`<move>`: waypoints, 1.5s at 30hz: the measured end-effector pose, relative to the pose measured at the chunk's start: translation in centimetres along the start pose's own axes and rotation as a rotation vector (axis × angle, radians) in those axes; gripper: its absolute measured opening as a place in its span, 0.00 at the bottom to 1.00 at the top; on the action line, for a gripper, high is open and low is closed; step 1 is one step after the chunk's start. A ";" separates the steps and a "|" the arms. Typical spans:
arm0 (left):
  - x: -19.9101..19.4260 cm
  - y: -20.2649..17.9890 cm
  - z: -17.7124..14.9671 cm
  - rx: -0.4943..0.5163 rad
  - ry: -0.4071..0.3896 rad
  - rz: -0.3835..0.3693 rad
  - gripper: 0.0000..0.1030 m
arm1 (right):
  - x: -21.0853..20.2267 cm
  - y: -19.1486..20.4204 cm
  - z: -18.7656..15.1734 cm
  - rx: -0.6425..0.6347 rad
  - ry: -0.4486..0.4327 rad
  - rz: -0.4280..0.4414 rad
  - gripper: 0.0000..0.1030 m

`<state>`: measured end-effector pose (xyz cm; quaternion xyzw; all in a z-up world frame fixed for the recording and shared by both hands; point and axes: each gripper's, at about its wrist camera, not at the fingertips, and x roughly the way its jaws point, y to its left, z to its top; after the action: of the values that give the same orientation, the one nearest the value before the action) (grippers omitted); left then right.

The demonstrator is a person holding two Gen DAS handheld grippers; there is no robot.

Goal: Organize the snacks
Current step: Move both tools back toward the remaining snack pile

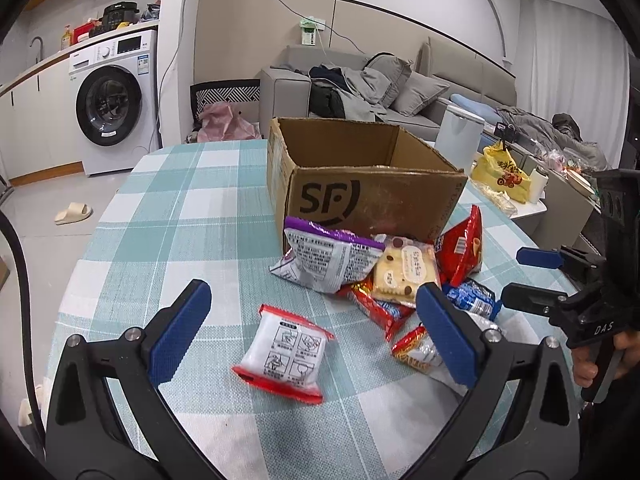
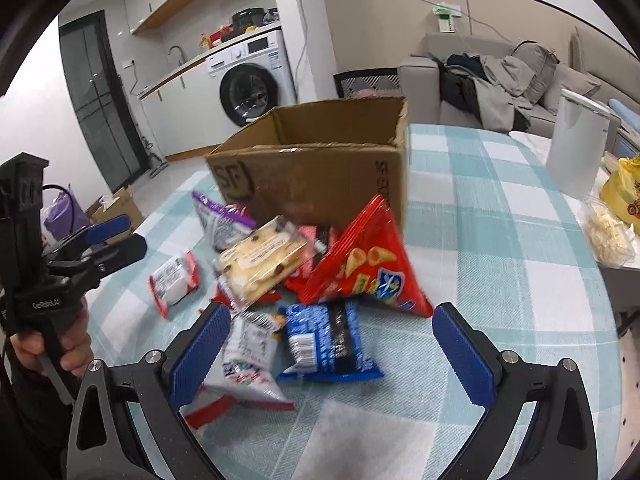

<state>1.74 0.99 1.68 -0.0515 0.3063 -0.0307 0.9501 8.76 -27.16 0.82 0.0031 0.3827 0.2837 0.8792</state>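
Observation:
An open cardboard box (image 1: 360, 196) (image 2: 320, 176) stands on the checked tablecloth, with a heap of snack packets in front of it. My left gripper (image 1: 312, 332) is open above a small white and red packet (image 1: 286, 354) (image 2: 174, 280) that lies apart from the heap. My right gripper (image 2: 332, 348) is open around a blue cookie packet (image 2: 324, 344) (image 1: 470, 298). The heap holds a purple and white bag (image 1: 326, 258) (image 2: 220, 222), a yellow biscuit pack (image 1: 404, 276) (image 2: 260, 262) and a red chips bag (image 2: 368, 268) (image 1: 460, 248). A white and red packet (image 2: 244, 364) lies against the right gripper's left finger.
A white kettle (image 2: 576, 152) (image 1: 458, 134) and a yellow bag (image 1: 500, 174) (image 2: 624, 196) stand beyond the table's right edge. Bare tablecloth (image 1: 172, 208) lies left of the box, and more (image 2: 488, 216) to its right. A hand (image 1: 592, 360) holds the right gripper's handle.

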 end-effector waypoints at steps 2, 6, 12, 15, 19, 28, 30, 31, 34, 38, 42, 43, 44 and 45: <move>0.0 -0.1 -0.4 0.002 0.005 0.003 0.99 | -0.1 0.3 -0.3 -0.004 -0.001 0.003 1.00; 0.3 -0.2 -0.9 -0.010 0.033 0.000 0.99 | -0.3 1.4 -1.0 -0.033 0.000 0.026 1.00; 0.6 -0.8 -1.8 0.009 0.055 -0.004 0.99 | -0.1 2.1 -1.3 -0.055 0.009 0.025 1.00; 0.7 -0.8 -2.1 0.010 0.064 0.000 0.99 | 0.1 1.7 -1.2 -0.045 0.013 0.011 1.00; 1.1 -0.7 -2.4 0.010 0.083 0.017 0.99 | 0.6 0.4 -1.4 -0.014 0.028 -0.008 1.00; 2.7 0.8 -2.8 -0.007 0.143 0.073 0.99 | 1.6 -1.2 -1.5 0.006 0.062 -0.063 1.00; 3.1 1.1 -3.0 -0.008 0.157 0.086 0.99 | 1.9 -1.3 -1.6 0.003 0.073 -0.070 1.00; 3.4 1.3 -3.1 -0.010 0.168 0.092 0.99 | 2.0 -1.3 -1.7 0.000 0.077 -0.074 1.00; 4.2 1.6 -3.3 -0.013 0.192 0.103 0.99 | 2.5 -1.3 -1.8 -0.008 0.086 -0.089 1.00; 5.0 2.1 -3.5 -0.020 0.209 0.109 0.99 | 3.0 -1.7 -2.0 0.006 0.102 -0.089 1.00; 5.5 2.3 -3.7 -0.025 0.222 0.106 0.99 | 3.2 -1.9 -2.0 0.009 0.112 -0.077 1.00; 5.7 2.4 -3.7 -0.026 0.229 0.105 0.99 | 3.3 -1.8 -2.1 0.004 0.117 -0.070 1.00; 5.8 2.4 -3.8 -0.027 0.236 0.106 0.99 | 3.5 -1.8 -2.1 -0.001 0.123 -0.062 1.00; 5.9 2.3 -3.8 -0.027 0.242 0.104 0.99 | 3.6 -1.8 -2.2 -0.003 0.129 -0.060 0.99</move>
<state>4.33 2.42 -5.07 -0.0442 0.4214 0.0169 0.9056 10.16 -27.30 -3.54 -0.0282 0.4382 0.2574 0.8608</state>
